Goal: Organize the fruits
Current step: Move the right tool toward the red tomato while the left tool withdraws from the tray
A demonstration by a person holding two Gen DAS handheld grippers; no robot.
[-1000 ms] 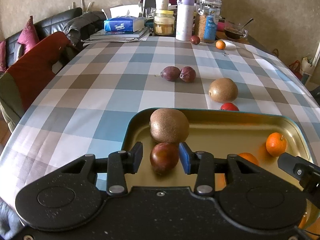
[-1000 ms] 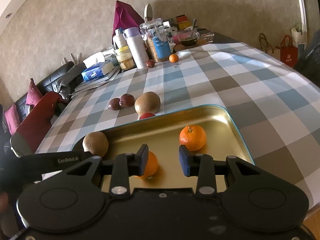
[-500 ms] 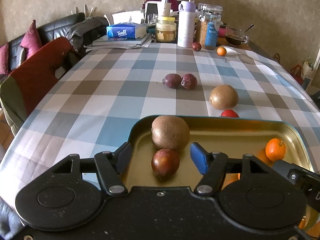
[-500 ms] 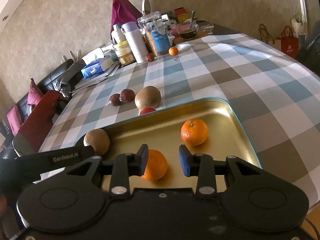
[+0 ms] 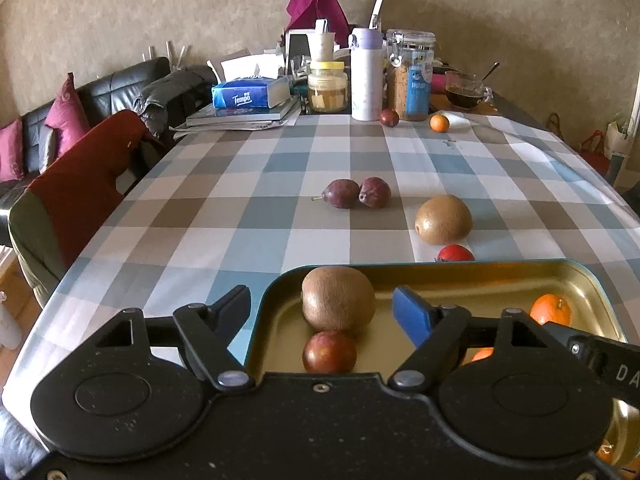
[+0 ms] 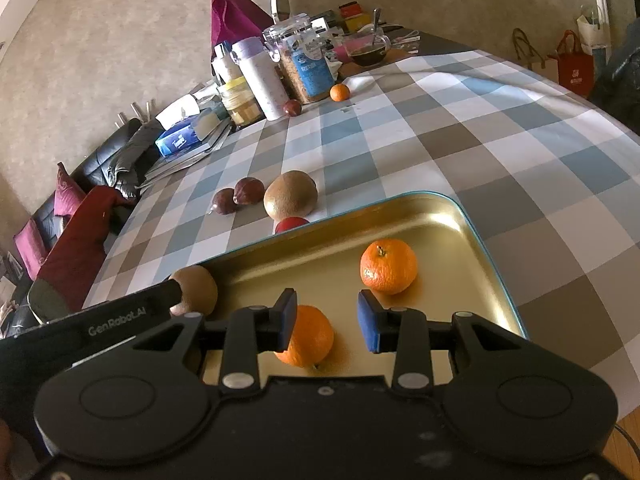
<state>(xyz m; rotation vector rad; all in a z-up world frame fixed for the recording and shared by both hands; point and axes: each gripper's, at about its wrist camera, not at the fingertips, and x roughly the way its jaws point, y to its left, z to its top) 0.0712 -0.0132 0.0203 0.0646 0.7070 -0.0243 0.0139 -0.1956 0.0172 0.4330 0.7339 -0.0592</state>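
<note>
A gold tray (image 5: 592,276) with a teal rim is seen at the near edge of the surface (image 5: 248,216), already holding a kiwi (image 5: 338,298), a small dark red fruit (image 5: 329,352) touching its near side, and two mandarins (image 6: 388,266). The left gripper (image 5: 322,308) is held over the tray with its jaws opening wide, the red fruit lying free between them with neither pad touching it. The right gripper (image 6: 327,320) is held with its jaws at their narrowest and nothing gripped; the nearer mandarin (image 6: 306,336) is only seen beyond them. Several risks can be judged: the freed round fruit may be nudged by the jaws as they are drawn away and sent rolling across the smooth tray, or the tray itself may be knocked toward the near edge. Still outside the tray are a second kiwi (image 5: 443,219), a red fruit (image 5: 455,253) just beside the far rim, two purple fruits (image 5: 356,193), and a far mandarin (image 5: 439,123) with a dark fruit (image 5: 389,117) near it. The surface is covered in a blue, grey and white checked cloth, with jars, a flask, tissues and books crowded at the far end. A beige wall, a black sofa with pink cushions and a red-draped chair are seen beyond.
</note>
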